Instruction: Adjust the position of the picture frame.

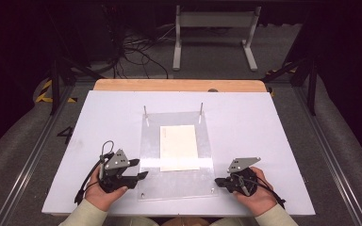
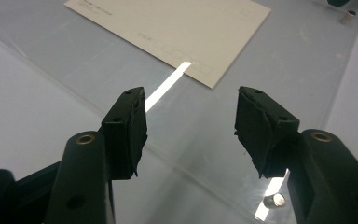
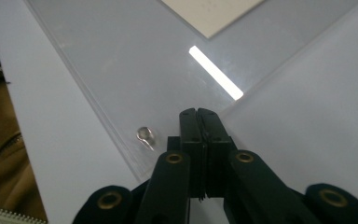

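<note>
Card (image 1: pixel 179 148) lies flat at mid frame in the high view, cream-coloured, on a clear sheet (image 1: pixel 151 181) that rests on the white tabletop (image 1: pixel 99 117). Two thin pins (image 1: pixel 145 114) stand at the sheet's far corners, toward the top of the frame; small studs (image 1: pixel 212 190) mark its near corners.

At lower left of the high view, the left gripper (image 1: pixel 143 168) points right, its tips just over the sheet's left edge, near the card's lower left corner but apart from it. In the left gripper view its fingers (image 2: pixel 126 126) stand well apart with nothing between them; the card (image 2: pixel 177 28) fills the upper part of that frame, and a stud (image 2: pixel 275 200) shows at lower right.

At lower right of the high view, the right gripper (image 1: pixel 218 181) points left, its tip at the sheet's right edge. In the right gripper view its jaws are pressed together on nothing, above the sheet's edge, with a stud (image 3: pixel 145 135) just left of them and a card corner (image 3: pixel 214 16) at the top.
</note>
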Action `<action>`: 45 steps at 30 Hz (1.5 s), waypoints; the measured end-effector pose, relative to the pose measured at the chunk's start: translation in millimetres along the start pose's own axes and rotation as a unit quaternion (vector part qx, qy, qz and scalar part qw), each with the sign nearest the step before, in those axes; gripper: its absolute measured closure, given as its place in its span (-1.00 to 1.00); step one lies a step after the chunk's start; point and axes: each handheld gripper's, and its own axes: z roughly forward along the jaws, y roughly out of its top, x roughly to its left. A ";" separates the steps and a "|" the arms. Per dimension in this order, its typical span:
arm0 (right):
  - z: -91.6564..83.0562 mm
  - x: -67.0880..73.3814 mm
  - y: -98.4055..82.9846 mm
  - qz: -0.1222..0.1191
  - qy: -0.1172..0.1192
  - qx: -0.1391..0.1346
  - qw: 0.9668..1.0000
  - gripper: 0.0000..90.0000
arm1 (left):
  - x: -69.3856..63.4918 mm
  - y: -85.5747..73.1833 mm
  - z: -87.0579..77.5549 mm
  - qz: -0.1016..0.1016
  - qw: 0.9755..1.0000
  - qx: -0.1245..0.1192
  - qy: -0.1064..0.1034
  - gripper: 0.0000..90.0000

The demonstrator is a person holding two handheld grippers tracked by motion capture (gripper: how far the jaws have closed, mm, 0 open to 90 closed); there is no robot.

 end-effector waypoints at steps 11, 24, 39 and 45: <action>1.8 16.7 -0.6 -0.058 0.034 -0.034 0.997 0.72 | -19.0 -17.9 5.6 0.030 0.995 0.069 -0.071 0.16; 7.6 17.9 -1.9 -0.085 0.036 -0.035 0.995 0.86 | -25.1 -18.0 9.1 0.054 0.991 0.089 -0.086 0.86; -3.7 30.5 -11.5 -0.096 0.062 -0.014 0.993 0.87 | -31.6 -17.8 9.7 0.066 0.987 0.091 -0.117 0.87; -13.0 33.9 -21.5 -0.090 0.072 -0.009 0.993 0.87 | -43.6 -16.6 10.8 0.085 0.983 0.096 -0.135 0.87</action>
